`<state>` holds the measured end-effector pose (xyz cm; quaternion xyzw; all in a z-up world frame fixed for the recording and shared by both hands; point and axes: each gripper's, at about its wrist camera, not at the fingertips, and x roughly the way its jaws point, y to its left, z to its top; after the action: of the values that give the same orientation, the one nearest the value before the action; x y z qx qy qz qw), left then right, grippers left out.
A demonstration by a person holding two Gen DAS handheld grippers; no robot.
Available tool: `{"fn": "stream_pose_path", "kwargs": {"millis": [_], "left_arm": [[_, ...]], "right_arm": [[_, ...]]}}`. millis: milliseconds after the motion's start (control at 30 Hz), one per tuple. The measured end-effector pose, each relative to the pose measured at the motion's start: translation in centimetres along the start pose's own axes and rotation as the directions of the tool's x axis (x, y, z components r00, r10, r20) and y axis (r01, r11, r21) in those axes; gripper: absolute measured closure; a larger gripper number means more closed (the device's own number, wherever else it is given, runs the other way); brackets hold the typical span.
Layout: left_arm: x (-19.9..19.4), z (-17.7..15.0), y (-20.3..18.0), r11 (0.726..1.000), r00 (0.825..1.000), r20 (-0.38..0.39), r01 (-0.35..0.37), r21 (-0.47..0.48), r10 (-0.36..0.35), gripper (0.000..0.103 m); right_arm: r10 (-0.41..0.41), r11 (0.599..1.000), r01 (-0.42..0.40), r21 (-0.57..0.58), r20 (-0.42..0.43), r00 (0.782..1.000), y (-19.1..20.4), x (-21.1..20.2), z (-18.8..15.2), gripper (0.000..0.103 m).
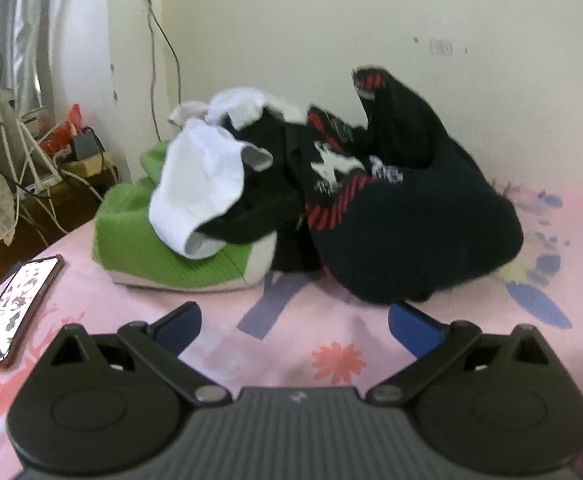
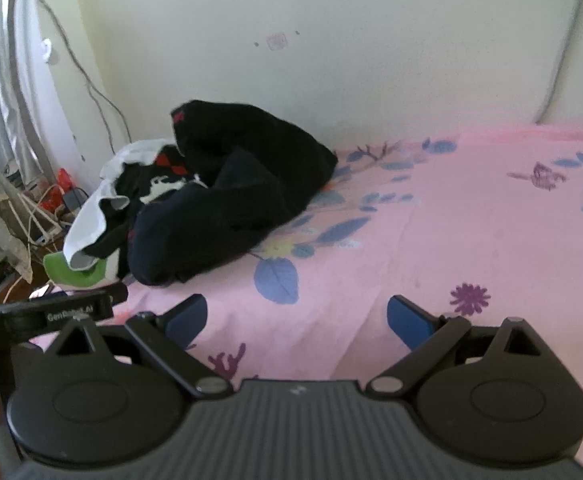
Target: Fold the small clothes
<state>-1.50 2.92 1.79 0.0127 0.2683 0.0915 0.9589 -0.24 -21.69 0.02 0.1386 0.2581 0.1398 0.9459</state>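
Observation:
A heap of small clothes lies on the pink flowered sheet [image 1: 563,216] against the wall. In it are a black garment [image 1: 423,224] with red stripes and a white print, a white garment [image 1: 199,184] and a green knit piece [image 1: 139,240]. My left gripper [image 1: 293,326] is open and empty, just short of the heap. In the right wrist view the black garment [image 2: 227,200] lies to the far left, with the white garment [image 2: 87,220] and the green piece [image 2: 71,274] beyond it. My right gripper [image 2: 297,320] is open and empty over bare sheet [image 2: 471,220].
A phone [image 1: 15,308] with a lit screen lies on the sheet at the left edge, with a cable plugged in. Cables and clutter [image 1: 51,152] sit on the floor beyond the bed's left side. The wall [image 2: 331,40] stands behind the heap.

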Motion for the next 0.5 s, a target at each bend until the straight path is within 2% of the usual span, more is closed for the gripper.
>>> {"fn": "stream_pose_path", "kwargs": {"millis": [133, 367, 500], "left_arm": [[0.0, 0.3, 0.2, 0.999, 1.000, -0.012, 0.027, -0.033, -0.027, 0.000], [-0.6, 0.1, -0.1, 1.000, 1.000, 0.020, 0.019, -0.014, -0.019, 0.000], [-0.6, 0.0, -0.4, 1.000, 0.999, 0.021, 0.028, 0.006, -0.028, 0.000]], "right_arm": [[-0.007, 0.999, 0.008, -0.042, 0.030, 1.000, 0.7, -0.4, -0.1, 0.012], [-0.006, 0.998, 0.012, -0.061, 0.089, 0.996, 1.0, -1.3, -0.3, 0.012], [-0.007, 0.998, 0.013, -0.061, 0.095, 0.995, 1.0, -1.4, -0.3, 0.012]]}}
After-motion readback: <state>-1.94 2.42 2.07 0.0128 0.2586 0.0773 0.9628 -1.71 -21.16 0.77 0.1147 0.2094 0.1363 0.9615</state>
